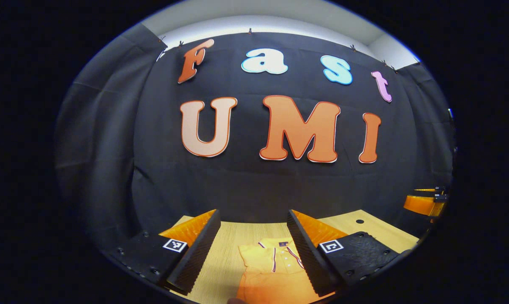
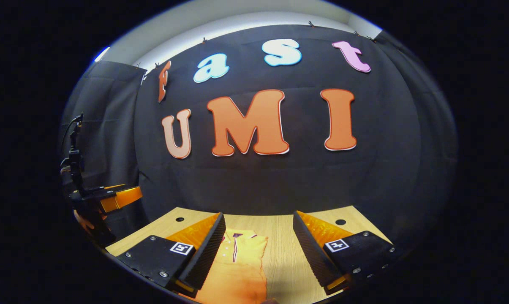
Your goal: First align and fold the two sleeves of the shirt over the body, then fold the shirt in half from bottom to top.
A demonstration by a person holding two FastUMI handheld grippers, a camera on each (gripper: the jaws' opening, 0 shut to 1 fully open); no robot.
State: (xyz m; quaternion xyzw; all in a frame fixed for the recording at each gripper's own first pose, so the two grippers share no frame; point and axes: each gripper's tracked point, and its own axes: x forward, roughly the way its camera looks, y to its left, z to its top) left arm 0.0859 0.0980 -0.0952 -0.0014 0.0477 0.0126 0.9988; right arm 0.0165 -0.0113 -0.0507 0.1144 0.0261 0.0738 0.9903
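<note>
Left gripper — jaws wide apart, holding nothing, above the wooden table. The yellow shirt lies flat at its 6 o'clock. Right gripper likewise spread and empty — shirt toward 7 o'clock.

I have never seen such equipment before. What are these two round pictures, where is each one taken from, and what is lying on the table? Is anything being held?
A person holds one two-finger gripper in each hand; no robot arm is involved. Each gripper carries its own camera looking forward along its fingers. In the left gripper view, the left gripper is open. In the right gripper view, the right gripper is open too. Below them, a yellow shirt lies on a wooden table, collar pointing away. Neither gripper holds anything.
</note>
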